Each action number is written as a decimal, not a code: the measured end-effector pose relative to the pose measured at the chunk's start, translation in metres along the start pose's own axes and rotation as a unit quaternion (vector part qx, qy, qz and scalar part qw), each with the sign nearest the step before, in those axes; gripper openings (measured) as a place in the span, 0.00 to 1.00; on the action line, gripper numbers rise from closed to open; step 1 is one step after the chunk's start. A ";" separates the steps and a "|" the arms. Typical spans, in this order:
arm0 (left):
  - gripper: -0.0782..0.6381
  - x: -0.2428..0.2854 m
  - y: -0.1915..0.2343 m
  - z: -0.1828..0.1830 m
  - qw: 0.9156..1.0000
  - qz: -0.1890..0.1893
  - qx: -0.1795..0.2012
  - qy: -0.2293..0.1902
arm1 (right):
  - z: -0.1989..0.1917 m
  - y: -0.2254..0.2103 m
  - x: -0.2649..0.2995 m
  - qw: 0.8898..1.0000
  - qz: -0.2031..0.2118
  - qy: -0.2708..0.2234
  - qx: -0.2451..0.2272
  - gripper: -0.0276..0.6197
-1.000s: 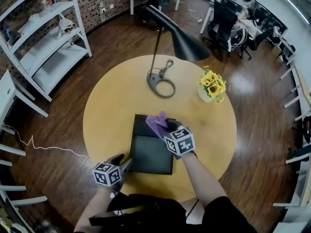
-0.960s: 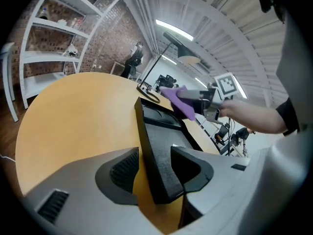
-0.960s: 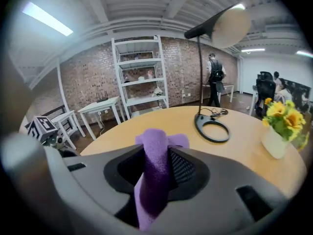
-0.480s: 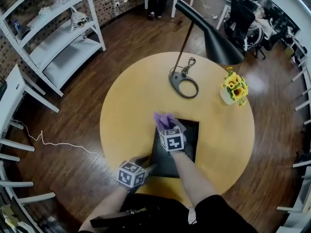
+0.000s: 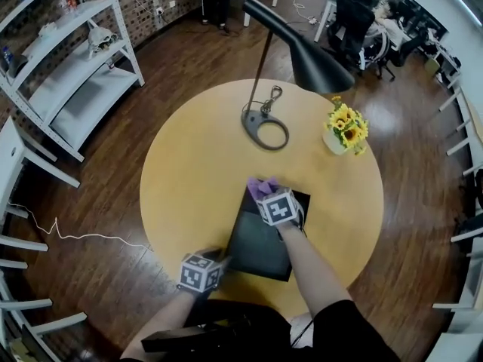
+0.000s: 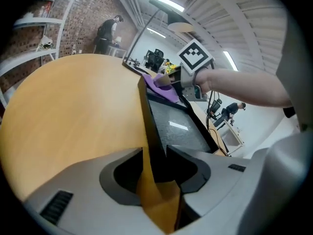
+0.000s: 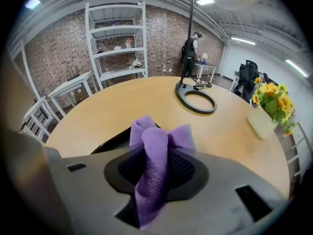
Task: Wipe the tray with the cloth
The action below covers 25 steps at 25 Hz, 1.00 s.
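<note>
A black rectangular tray [image 5: 260, 246] lies on the round yellow table [image 5: 196, 164], near its front edge. My right gripper [image 5: 266, 194] is over the tray's far edge, shut on a bunched purple cloth [image 5: 263, 185]. In the right gripper view the cloth [image 7: 155, 168] stands pinched between the pads. My left gripper [image 5: 223, 257] is at the tray's near left corner. In the left gripper view its jaws [image 6: 155, 151] straddle the tray's left rim [image 6: 149, 131] and are closing. A strip of table still shows between the left pad and the rim.
A black floor-style lamp stands with its ring base [image 5: 265, 130] on the far part of the table, and its shade [image 5: 309, 59] hangs over it. A white vase of sunflowers [image 5: 343, 133] is at the far right. White shelving [image 5: 68, 59] stands off to the left.
My left gripper has come in onto the tray's near left corner and its jaws have narrowed around the rim. The right gripper still holds the cloth at the tray's far edge.
</note>
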State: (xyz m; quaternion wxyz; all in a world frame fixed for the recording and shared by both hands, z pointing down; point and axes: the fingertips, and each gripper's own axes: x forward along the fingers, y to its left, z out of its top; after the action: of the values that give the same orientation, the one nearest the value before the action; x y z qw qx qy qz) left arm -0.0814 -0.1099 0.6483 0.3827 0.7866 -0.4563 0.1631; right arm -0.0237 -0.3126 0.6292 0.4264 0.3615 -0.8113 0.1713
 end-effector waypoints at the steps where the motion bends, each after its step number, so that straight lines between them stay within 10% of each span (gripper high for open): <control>1: 0.30 -0.001 0.002 0.001 1.000 0.006 -0.006 0.000 | -0.003 -0.002 -0.003 1.000 0.003 0.004 -0.001 0.22; 25: 0.19 0.000 0.000 -0.002 0.996 0.076 -0.037 0.013 | -0.069 -0.055 -0.046 0.998 -0.014 0.057 -0.037 0.22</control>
State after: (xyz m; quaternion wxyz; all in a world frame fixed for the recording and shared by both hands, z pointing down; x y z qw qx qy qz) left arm -0.0811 -0.1085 0.6492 0.4037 0.7329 -0.5156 0.1846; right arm 0.0730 -0.2894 0.6304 0.4874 0.3461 -0.7865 0.1552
